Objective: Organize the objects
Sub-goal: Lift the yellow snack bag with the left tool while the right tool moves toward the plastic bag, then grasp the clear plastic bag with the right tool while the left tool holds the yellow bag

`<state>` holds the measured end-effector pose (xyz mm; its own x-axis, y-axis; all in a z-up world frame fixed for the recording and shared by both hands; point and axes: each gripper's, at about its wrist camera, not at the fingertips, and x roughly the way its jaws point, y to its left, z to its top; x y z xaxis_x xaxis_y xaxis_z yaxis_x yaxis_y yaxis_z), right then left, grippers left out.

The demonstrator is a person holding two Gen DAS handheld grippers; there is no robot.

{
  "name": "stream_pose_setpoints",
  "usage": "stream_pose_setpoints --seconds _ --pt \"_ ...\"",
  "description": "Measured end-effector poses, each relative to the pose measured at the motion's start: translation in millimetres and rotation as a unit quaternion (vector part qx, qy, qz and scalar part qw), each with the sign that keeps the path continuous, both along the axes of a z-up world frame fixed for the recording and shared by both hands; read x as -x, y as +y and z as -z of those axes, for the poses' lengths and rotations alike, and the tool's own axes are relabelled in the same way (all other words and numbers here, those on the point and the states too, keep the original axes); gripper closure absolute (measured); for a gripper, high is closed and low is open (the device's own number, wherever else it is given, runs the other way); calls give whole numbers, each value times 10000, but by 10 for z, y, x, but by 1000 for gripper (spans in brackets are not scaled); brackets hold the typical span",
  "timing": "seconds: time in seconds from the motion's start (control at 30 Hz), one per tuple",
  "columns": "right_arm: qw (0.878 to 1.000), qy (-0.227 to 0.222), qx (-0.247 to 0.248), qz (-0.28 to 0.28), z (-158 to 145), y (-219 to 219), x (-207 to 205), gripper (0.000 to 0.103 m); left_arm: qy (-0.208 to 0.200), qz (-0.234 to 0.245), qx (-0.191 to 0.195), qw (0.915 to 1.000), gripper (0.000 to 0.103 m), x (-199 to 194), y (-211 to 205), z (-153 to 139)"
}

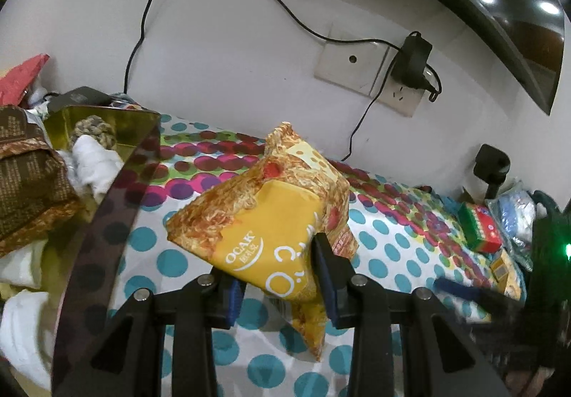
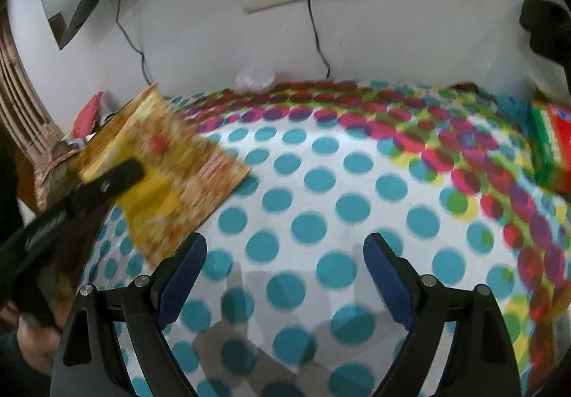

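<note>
My left gripper (image 1: 282, 275) is shut on a yellow snack bag (image 1: 271, 211) printed with noodles and holds it above the dotted tablecloth (image 1: 385, 240). The same bag (image 2: 167, 179) shows at the left of the right wrist view, with the left gripper's finger (image 2: 121, 176) on it. My right gripper (image 2: 285, 254) is open and empty over the dotted cloth (image 2: 321, 183). A gold-lined box (image 1: 107, 133) with a dark rim stands at the left and holds a brown packet (image 1: 28, 176), white bundles and a rope ball.
A red and green box (image 1: 480, 227) and plastic-wrapped packs (image 1: 517, 211) lie at the far right; the box also shows in the right wrist view (image 2: 553, 143). The wall behind has a socket with a black adapter (image 1: 410, 61) and cables. A wicker item (image 2: 25, 104) stands left.
</note>
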<state>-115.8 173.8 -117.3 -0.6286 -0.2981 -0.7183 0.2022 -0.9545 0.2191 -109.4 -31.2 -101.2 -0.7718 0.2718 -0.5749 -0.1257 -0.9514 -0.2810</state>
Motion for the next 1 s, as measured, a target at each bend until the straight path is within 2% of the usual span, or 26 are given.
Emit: stream_pose_setpoints --seconds 0.2,0.37,0.57,0.77,0.8,1.0 --pt "9991 234 -346 -27 -136 -99 399 14 90 -9 227 9997 68 -61 63 -29" --pt "9984 335 -445 -3 -155 -170 639 14 158 2 415 9990 68 -84 127 -53" --pt "9981 363 -490 -67 -144 -297 972 14 33 -125 321 9994 67 -48 72 -29" --pt "9948 543 -798 -312 -201 -573 1365 14 -27 -304 463 9985 67 -31 75 -19" --pt "9943 561 -843 -321 -207 -618 1430 14 -44 -262 358 9990 67 -24 47 -10" --pt "9921 462 -1031 -538 -154 -878 1768 15 25 -250 394 9989 67 -55 50 -28"
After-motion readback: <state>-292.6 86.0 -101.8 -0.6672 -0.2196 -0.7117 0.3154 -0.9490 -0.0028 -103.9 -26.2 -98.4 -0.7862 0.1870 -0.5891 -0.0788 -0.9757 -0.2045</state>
